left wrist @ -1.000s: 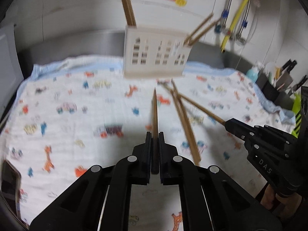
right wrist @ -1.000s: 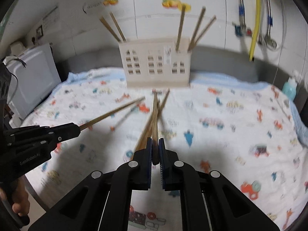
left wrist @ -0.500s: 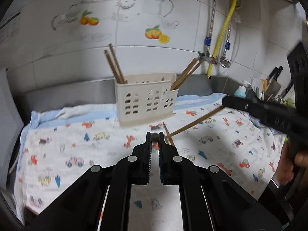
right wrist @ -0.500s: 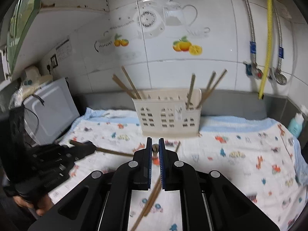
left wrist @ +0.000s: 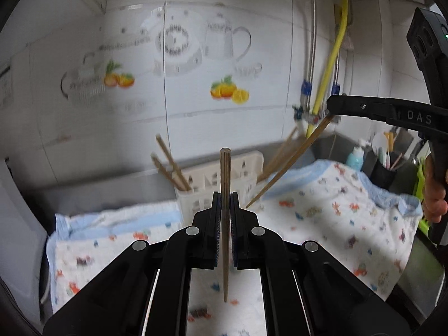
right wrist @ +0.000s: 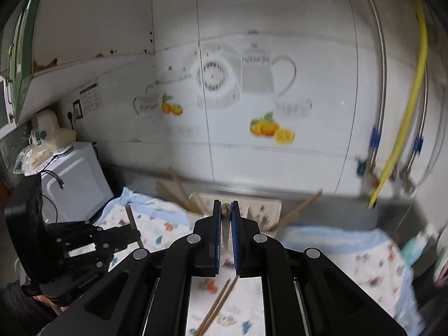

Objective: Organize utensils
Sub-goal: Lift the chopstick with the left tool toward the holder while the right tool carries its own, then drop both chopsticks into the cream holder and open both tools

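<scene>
Through the left wrist camera, my left gripper [left wrist: 224,200] is clamped on a wooden chopstick [left wrist: 224,224], which stands nearly upright between the jaws, its blunt end above them and its thin end hanging below over the printed cloth [left wrist: 330,218]. Behind it sits the cream utensil holder [left wrist: 246,173] on the cloth, against the steel back edge of the counter. Chopsticks lean out of the holder's left compartment [left wrist: 170,165], and more lean out of its right side, though blur hides their number. To the right, my right gripper [left wrist: 331,105] reaches in from the edge, closed on a second chopstick [left wrist: 291,162] that slants down to the left, its tip near the holder's right end. My right hand [left wrist: 434,190] shows at the frame's edge on the handle. A yellow hose [left wrist: 330,67] runs down the tiled wall, and a dark pot of kitchen tools [left wrist: 386,168] stands at the far right.

Through the right wrist camera, my right gripper [right wrist: 224,210] is closed on its chopstick [right wrist: 224,212]; I see only its end, between the pads. The holder [right wrist: 260,207] lies just beyond the fingertips, blurred, with sticks angled from both ends. My left gripper [right wrist: 131,232] is low at the left, gripping the first chopstick [right wrist: 133,224], which stands upright through the jaws. Two loose chopsticks [right wrist: 218,305] lie on the cloth [right wrist: 372,263] beneath my fingers. A white appliance [right wrist: 75,182] stands at the left against the wall.
</scene>
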Available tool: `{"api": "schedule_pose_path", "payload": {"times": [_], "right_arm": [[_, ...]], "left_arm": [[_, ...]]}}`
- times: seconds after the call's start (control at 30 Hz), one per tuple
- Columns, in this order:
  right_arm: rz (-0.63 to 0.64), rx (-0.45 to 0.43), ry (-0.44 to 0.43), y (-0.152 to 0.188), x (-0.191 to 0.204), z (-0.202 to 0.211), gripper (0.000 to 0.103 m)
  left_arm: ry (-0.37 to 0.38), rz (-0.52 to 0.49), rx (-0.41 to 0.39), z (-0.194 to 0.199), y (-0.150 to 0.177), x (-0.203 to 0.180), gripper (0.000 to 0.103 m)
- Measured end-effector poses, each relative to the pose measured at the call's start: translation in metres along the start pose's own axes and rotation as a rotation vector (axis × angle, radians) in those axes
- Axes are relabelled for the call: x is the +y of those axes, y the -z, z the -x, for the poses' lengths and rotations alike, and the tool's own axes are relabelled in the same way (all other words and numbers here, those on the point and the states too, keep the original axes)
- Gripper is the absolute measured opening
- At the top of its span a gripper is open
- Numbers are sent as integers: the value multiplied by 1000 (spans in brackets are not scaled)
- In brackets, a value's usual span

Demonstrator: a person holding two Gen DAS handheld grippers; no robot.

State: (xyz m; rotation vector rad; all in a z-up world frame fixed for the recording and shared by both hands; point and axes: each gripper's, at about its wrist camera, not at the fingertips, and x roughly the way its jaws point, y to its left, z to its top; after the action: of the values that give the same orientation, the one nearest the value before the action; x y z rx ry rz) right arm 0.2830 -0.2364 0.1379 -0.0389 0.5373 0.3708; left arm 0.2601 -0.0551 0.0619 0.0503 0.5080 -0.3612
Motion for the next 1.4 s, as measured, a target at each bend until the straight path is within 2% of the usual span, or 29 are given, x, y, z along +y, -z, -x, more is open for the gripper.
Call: {"api": "schedule_pose_path", "payload": {"times": [0.2,0.37,0.53,0.67,0.87,1.1,1.4], "right_arm": [[58,-54,66,-37,-4,13,7],[80,-39,123,-43,-12,-3,7],[64,-2,111,-37,-21,-26,7],[56,29,107,-29,-29,-43,7],[54,79,94,-21,-36,-66,7],[39,111,89,-10,-44,-85,7],[17,115,100,-7,-48,-90,8]], "left_arm": [[-9,0,-139,18,-57,-1,5],[-42,-38,-228,18,-90,-10,5],[-94,-53,-264,-1,-114,-11,5],[-102,-33,-279,-19,-122,-3,5],[-137,9,-231,-58,-115,12,5],[-123,73,-147,-94,-93,33,6],[-122,72,-114,-97,-86,34,6]]}}
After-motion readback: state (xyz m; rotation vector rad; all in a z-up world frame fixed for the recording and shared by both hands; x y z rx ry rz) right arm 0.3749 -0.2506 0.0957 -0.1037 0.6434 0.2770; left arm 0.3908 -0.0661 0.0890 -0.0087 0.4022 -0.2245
